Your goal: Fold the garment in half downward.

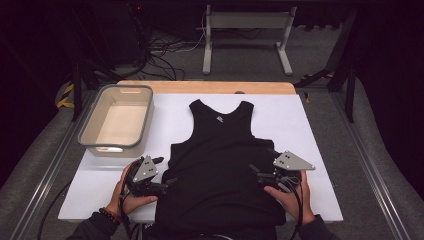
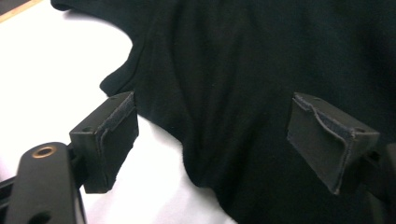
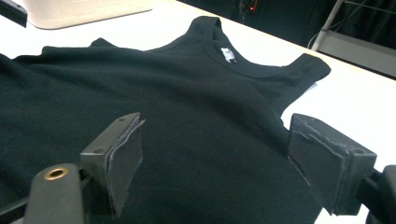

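A black tank top (image 1: 215, 155) lies flat on the white table cover (image 1: 300, 125), neck toward the far side and hem at the near edge. My left gripper (image 1: 165, 171) rests at its left side edge, jaws open. In the left gripper view the gripper (image 2: 217, 135) straddles the edge of the black cloth (image 2: 261, 70), and its pads do not press on it. My right gripper (image 1: 257, 175) sits at the shirt's right side, also open. In the right gripper view the gripper (image 3: 219, 154) stands apart over the fabric (image 3: 163, 93), and a white neck label (image 3: 229, 53) shows.
A beige plastic bin (image 1: 145, 115) stands at the table's far left corner, seen too in the right gripper view (image 3: 84, 9). A wooden table edge (image 1: 200, 86) runs along the back. Cables and a grey frame lie on the floor beyond.
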Demonstrator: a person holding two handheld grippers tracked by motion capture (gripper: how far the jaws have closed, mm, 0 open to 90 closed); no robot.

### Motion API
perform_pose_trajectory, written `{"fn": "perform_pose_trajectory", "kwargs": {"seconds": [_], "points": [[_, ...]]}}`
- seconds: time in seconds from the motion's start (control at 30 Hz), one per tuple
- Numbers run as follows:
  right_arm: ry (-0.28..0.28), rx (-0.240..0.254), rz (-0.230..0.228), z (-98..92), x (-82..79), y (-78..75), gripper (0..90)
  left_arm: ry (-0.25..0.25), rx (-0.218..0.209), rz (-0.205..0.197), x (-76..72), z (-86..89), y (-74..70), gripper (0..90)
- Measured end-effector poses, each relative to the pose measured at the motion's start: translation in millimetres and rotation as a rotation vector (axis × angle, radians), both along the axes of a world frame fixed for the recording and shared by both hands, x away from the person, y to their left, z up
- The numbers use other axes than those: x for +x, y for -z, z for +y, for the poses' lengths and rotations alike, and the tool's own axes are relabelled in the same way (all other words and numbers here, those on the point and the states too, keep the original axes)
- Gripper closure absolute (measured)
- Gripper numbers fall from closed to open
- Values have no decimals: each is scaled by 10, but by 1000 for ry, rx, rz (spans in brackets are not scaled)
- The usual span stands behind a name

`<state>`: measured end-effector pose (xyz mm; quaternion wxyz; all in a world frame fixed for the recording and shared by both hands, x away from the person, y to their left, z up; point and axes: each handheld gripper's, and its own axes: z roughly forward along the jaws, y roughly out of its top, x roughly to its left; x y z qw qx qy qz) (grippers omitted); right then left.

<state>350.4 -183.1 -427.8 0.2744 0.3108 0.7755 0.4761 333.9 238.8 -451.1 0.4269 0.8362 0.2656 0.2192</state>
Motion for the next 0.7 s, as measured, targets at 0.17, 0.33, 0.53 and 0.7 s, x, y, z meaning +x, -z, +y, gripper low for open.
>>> {"fn": "perform_pose_trajectory", "kwargs": {"seconds": [0.17, 0.33, 0.53, 0.7], "points": [[-4, -6, -6, 18, -2, 3, 191, -7, -17, -11, -3, 28, -16, 171], [-11, 2, -11, 27, -4, 2, 179, -10, -19, -13, -4, 26, -13, 149], [-24, 1, 7, 31, 9, 24, 174, 2, -25, -8, -2, 31, -13, 133], [-25, 6, 13, 41, 11, 37, 141, 4, -21, -8, -1, 28, -9, 133]]}}
